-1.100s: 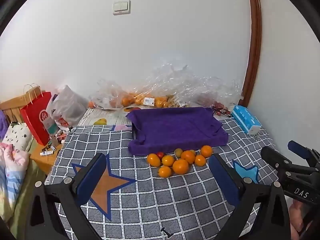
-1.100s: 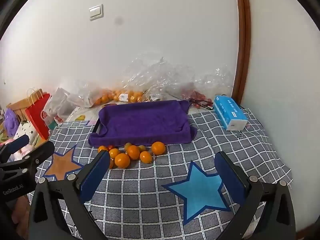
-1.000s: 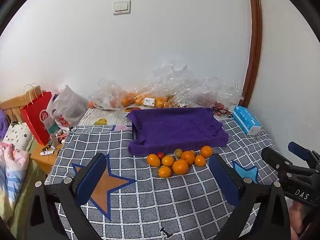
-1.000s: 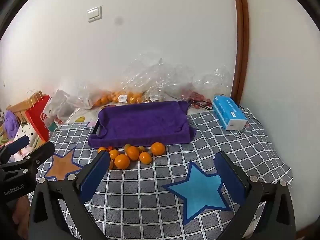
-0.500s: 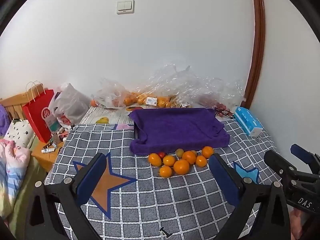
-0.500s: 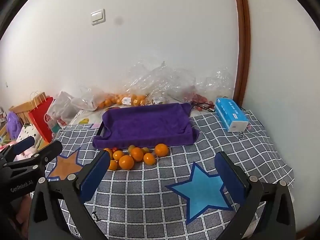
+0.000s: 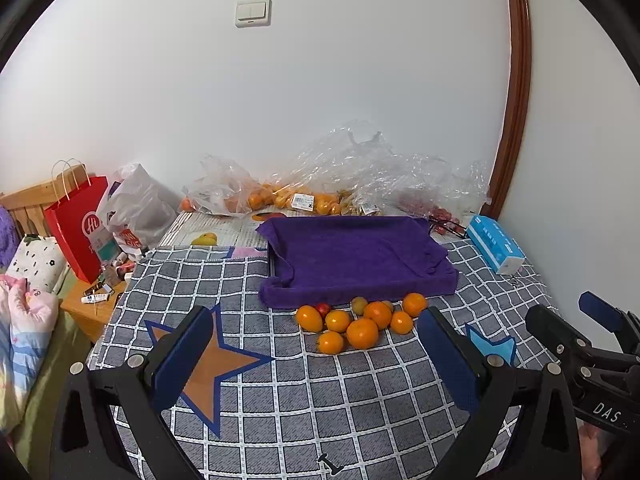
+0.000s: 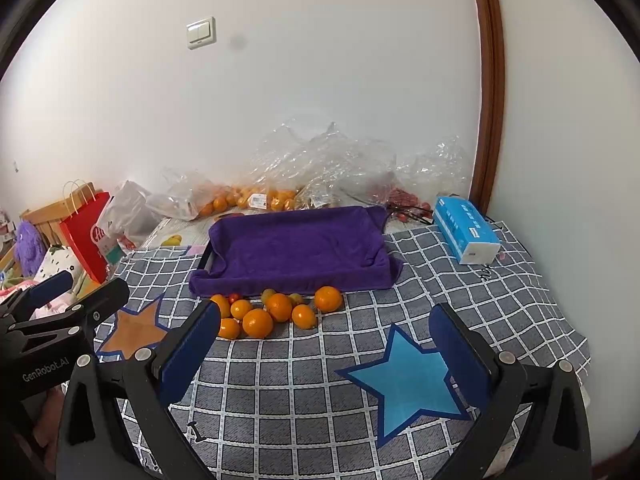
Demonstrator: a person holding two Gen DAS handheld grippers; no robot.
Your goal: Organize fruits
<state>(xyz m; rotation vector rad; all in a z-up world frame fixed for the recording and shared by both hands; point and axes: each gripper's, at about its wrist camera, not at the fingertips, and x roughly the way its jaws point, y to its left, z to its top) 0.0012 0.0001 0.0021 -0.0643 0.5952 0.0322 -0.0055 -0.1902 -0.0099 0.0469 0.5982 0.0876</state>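
Both tongs hang spread wide and empty above the checked cloth (image 7: 360, 400) on the table. The left tongs (image 7: 316, 354) have the cluster of oranges (image 7: 362, 332) straight ahead between their pads, lying just in front of the purple towel-lined tray (image 7: 352, 256). For the right tongs (image 8: 324, 350) the same oranges (image 8: 258, 322) sit ahead and to the left, close to the left pad, with the tray (image 8: 296, 244) beyond them and the blue star (image 8: 404, 380) directly below. Compared with a second ago, the fruit lies as it did; both tongs have eased slightly upward and back, so the wall switch (image 7: 253, 12) shows lower in view. The blue tissue pack (image 8: 466, 234) rests far right.
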